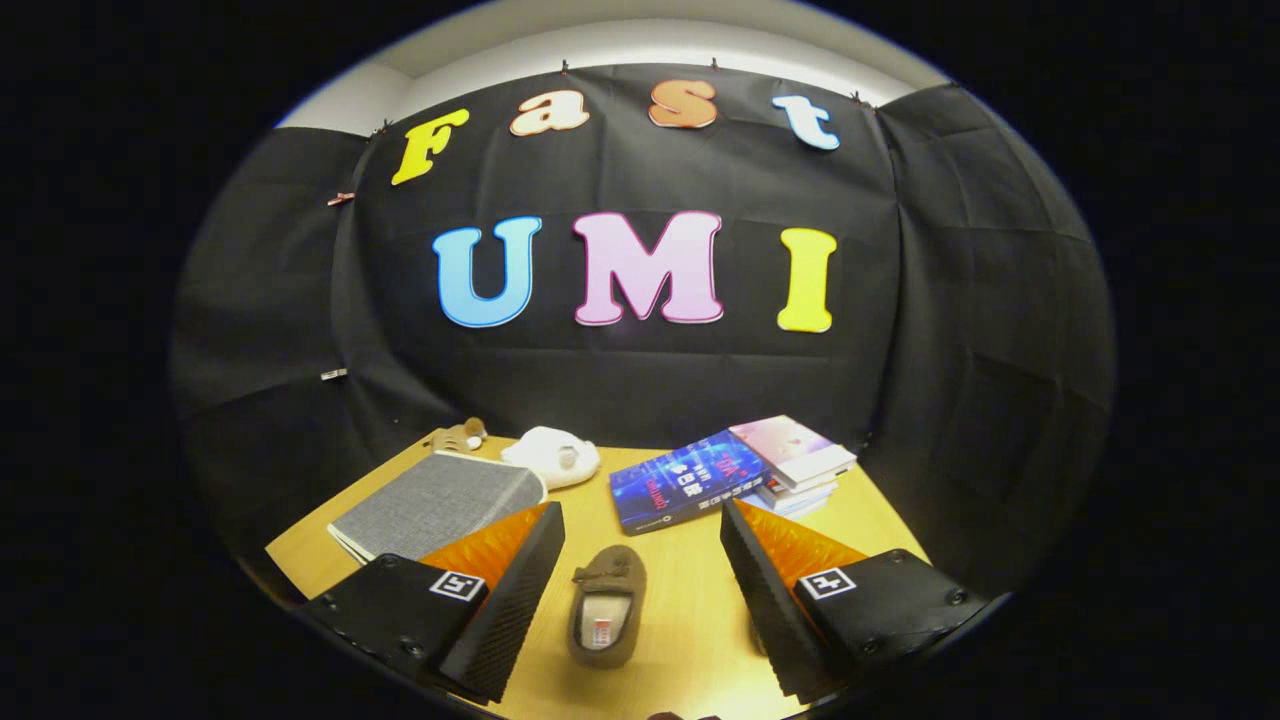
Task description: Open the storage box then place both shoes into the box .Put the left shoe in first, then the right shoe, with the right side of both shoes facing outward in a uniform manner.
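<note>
Storage box (440, 505): grey fabric-covered box with its lid closed, lying flat on the wooden table (690, 620), ahead of the left finger; what is inside cannot be told
Shoe (607, 605): brown slipper with a small bow, sole down, on the table between the two fingers and touching neither; a small label sits on its insole, too small to read
Gripper (640, 590): jaws spread wide, holding nothing
Books: a blue book (680, 482) beyond the fingers, leaning onto a short stack of books (800, 465) with a pale pink cover on top; the blue cover's print is too blurred to read
Beyond the box: a white plush object (553, 455) and a small tan toy (460, 436) near the booth wall
</note>
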A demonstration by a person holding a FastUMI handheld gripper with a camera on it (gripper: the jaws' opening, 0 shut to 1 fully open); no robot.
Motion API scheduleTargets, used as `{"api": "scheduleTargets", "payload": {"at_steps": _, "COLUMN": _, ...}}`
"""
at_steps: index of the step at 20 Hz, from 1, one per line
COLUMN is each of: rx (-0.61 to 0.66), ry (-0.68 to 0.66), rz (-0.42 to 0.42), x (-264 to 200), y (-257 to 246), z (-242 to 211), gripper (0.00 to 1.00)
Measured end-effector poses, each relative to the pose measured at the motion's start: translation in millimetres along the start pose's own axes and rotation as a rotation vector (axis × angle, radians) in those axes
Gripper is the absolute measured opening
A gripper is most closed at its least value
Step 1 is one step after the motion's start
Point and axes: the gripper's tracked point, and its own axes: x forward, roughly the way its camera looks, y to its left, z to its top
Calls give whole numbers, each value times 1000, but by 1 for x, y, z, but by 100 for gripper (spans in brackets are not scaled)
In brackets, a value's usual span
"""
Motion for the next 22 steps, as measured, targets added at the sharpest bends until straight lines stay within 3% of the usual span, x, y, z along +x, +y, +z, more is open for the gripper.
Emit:
{"api": "scheduleTargets", "payload": {"at_steps": 9, "rx": 297, "ry": 413, "rz": 410, "x": 45, "y": 82, "z": -87, "gripper": 98}}
{"api": "scheduleTargets", "payload": {"at_steps": 12, "rx": 463, "ry": 500, "rz": 557, "x": 53, "y": 114, "z": -110, "gripper": 98}}
{"api": "scheduleTargets", "payload": {"at_steps": 16, "rx": 732, "ry": 613, "rz": 624, "x": 74, "y": 133, "z": -134, "gripper": 98}}
{"api": "scheduleTargets", "payload": {"at_steps": 19, "rx": 773, "ry": 651, "rz": 641, "x": 83, "y": 141, "z": -149, "gripper": 98}}
{"api": "scheduleTargets", "payload": {"at_steps": 22, "rx": 838, "ry": 704, "rz": 719, "x": 78, "y": 156, "z": -151, "gripper": 98}}
